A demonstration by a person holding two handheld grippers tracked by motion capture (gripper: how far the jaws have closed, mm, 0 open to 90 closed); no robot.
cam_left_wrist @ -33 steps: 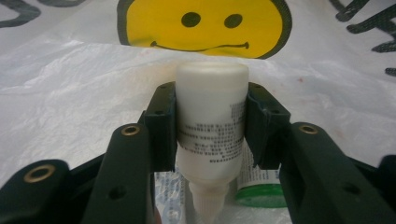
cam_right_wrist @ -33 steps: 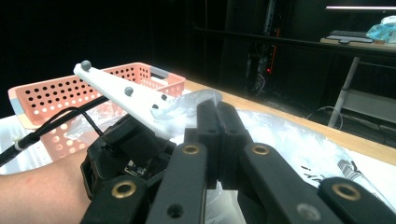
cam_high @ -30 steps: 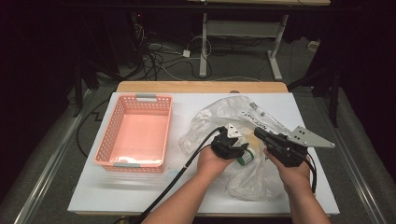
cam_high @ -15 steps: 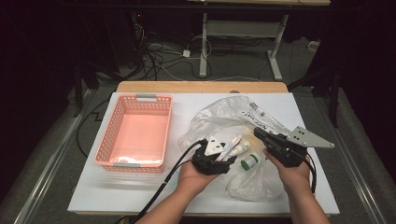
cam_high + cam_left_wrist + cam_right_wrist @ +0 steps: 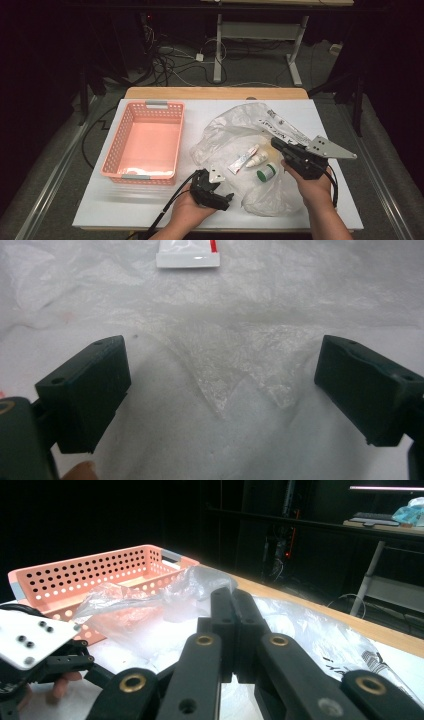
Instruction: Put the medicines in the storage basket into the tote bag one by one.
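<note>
A crumpled clear plastic bag lies right of centre on the white table. On it lie a white tube, a small white bottle and a green-capped jar. My left gripper sits at the bag's near-left edge. Its jaws stand wide open around nothing, with bag film and the tube's end ahead of the left gripper. My right gripper is at the bag's right side. In its own view the right gripper has its jaws pressed together, and the film rises to their tips.
An empty pink perforated basket stands on the left of the table, also seen in the right gripper view as the basket. The table's wooden far edge lies behind. Beyond it are cables and desk legs on a dark floor.
My left gripper has drawn back from over the small items toward the front-left edge of the bag, uncovering them. The right gripper has stayed in place.
</note>
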